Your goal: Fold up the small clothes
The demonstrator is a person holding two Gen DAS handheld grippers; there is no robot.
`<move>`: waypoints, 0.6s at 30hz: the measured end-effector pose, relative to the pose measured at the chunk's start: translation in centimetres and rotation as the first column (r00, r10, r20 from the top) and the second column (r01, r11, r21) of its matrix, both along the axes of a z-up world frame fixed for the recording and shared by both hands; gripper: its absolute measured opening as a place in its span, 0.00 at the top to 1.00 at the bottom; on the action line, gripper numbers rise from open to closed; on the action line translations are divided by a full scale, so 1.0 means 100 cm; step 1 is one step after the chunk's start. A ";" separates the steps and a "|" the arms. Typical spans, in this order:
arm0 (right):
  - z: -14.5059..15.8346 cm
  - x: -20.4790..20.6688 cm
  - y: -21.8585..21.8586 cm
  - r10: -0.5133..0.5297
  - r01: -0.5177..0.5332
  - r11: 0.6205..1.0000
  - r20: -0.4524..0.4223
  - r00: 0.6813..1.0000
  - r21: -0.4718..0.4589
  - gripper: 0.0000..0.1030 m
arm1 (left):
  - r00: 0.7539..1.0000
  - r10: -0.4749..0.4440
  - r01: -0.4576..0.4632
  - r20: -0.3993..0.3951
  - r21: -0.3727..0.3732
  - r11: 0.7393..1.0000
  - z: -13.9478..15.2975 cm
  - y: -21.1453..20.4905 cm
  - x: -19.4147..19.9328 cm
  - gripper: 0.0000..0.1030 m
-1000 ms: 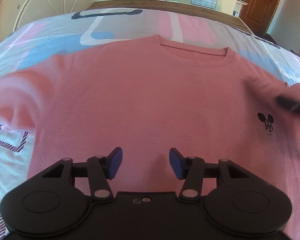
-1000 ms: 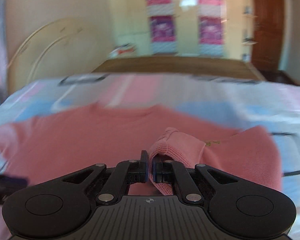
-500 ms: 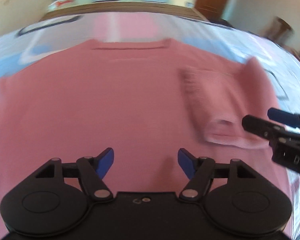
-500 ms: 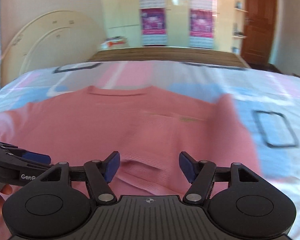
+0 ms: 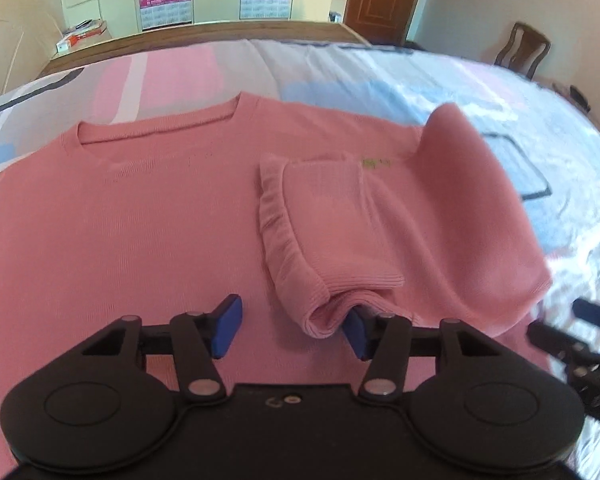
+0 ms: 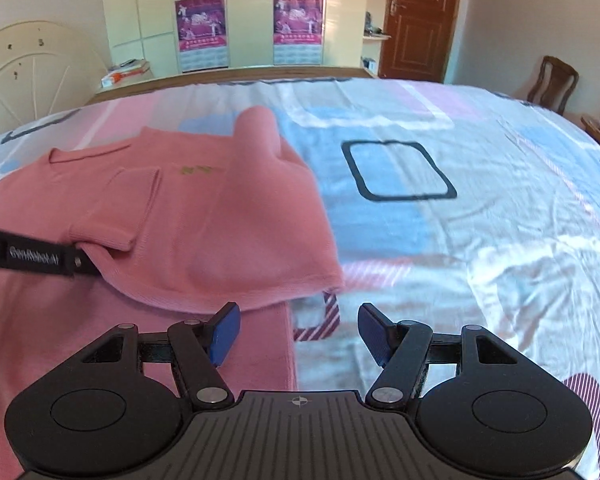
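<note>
I had one pink shirt [image 5: 140, 216] spread flat on the patterned bedsheet [image 6: 480, 208], neckline at the far side, because a flat garment takes a clean crease. Its right side was already turned in over the body, with the one sleeve [image 5: 324, 236] lying on top, so the width would narrow toward a tidy rectangle. My left gripper [image 5: 290, 330] hung low over the near middle of the shirt; its jaws had just been closing a little yet stood partly apart, the sleeve cuff lying just at the right pad, nothing pinched. My right gripper [image 6: 298, 332] had just let its jaws come apart and held nothing; it hovered at the near right edge of the shirt, one pad over cloth, the other over bare sheet, where I judged the hem could next be picked up. I counted two grippers, one shirt, one folded flap, two posters [image 6: 296, 20] on the far wall, one chair [image 6: 554, 84] to the right.
</note>
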State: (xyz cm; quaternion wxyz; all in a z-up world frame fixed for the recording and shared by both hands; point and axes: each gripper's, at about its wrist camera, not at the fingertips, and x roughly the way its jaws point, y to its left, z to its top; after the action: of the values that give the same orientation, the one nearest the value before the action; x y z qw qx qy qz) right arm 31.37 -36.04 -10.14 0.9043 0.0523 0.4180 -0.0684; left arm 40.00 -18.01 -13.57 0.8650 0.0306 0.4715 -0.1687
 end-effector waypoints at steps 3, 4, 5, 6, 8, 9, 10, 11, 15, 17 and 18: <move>0.000 -0.004 -0.005 -0.006 0.006 1.000 0.005 1.000 0.014 0.37 | 0.999 -0.026 0.026 0.029 0.010 1.000 0.007 0.002 -0.009 0.46; -0.001 -0.003 -0.006 -0.006 0.006 1.000 0.004 1.000 0.015 0.37 | 0.999 -0.039 0.039 0.024 0.009 0.999 0.009 0.003 -0.011 0.46; -0.002 -0.003 -0.006 -0.004 0.004 1.000 0.002 1.000 0.018 0.37 | 0.999 -0.048 0.049 0.021 -0.003 0.999 0.010 0.004 -0.013 0.46; -0.003 -0.002 -0.006 -0.003 0.003 1.000 0.001 1.000 0.022 0.37 | 0.999 -0.051 0.051 0.020 -0.020 0.998 0.013 0.007 -0.017 0.46; -0.003 -0.002 -0.005 -0.004 0.004 1.000 0.004 1.000 0.028 0.37 | 0.998 -0.053 0.055 0.030 -0.050 0.997 0.018 0.010 -0.024 0.34; -0.003 -0.001 -0.005 -0.006 0.006 1.000 0.006 1.000 0.031 0.37 | 0.998 -0.054 0.056 0.043 -0.040 0.998 0.018 0.008 -0.026 0.30; -0.004 0.001 -0.005 -0.007 0.007 0.999 0.007 1.000 0.032 0.37 | 0.997 -0.060 0.062 0.048 -0.024 0.998 0.016 0.005 -0.025 0.29; -0.004 0.002 -0.004 -0.006 0.005 0.999 0.005 1.000 0.032 0.37 | 0.997 -0.061 0.061 0.041 -0.008 0.998 0.011 0.001 -0.020 0.33; -0.005 0.005 -0.004 -0.003 0.003 1.000 0.003 1.000 0.017 0.37 | 0.999 -0.030 0.030 0.013 -0.008 1.000 -0.007 -0.003 -0.003 0.44; -0.006 0.006 -0.004 -0.004 0.004 1.000 -0.002 1.000 0.013 0.37 | 0.998 -0.017 0.018 0.052 -0.022 1.000 -0.011 -0.002 -0.002 0.48; -0.006 0.006 -0.005 -0.006 0.006 1.000 -0.005 1.000 0.012 0.37 | 0.998 -0.010 0.011 0.068 -0.023 1.000 -0.012 -0.002 -0.001 0.49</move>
State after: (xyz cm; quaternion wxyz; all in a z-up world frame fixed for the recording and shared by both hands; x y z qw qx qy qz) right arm 31.97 -36.49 -10.78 0.9029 0.0586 0.4203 -0.0687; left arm 39.91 -18.24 -14.72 0.8801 0.0287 0.4395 -0.1775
